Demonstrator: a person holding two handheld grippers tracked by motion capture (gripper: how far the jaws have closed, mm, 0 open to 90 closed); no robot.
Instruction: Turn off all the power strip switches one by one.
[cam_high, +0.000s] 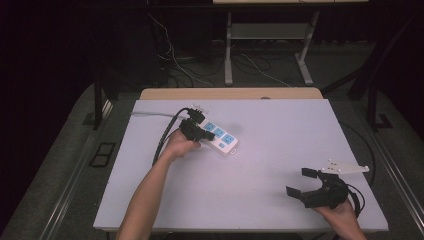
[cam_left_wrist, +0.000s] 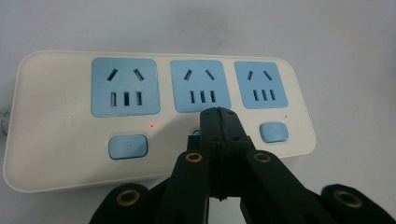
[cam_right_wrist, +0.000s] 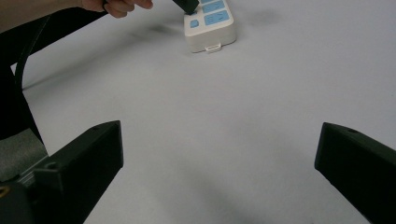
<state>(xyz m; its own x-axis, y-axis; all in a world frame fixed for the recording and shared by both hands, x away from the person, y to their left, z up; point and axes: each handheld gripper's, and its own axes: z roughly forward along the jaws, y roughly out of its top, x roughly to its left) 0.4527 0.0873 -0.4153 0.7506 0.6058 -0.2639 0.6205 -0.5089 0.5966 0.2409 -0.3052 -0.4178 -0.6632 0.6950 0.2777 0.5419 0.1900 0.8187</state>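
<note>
With jaws pressed together, the left hand-held gripper (cam_left_wrist: 218, 114) is pushing the power strip's (cam_left_wrist: 56, 116) middle switch; next is lifting off. The right hand-held gripper (cam_high: 304, 183) is idling wide open, empty.

free: bare white tabletop (cam_high: 270, 150) ahead of my right gripper (cam_high: 301, 182) | obstacle: white three-socket power strip with blue faces (cam_high: 220, 135), its grey cable (cam_high: 150, 114) trailing leftward

White power strip (cam_left_wrist: 56, 154) with light-blue sockets, black claw (cam_left_wrist: 218, 116).
</note>
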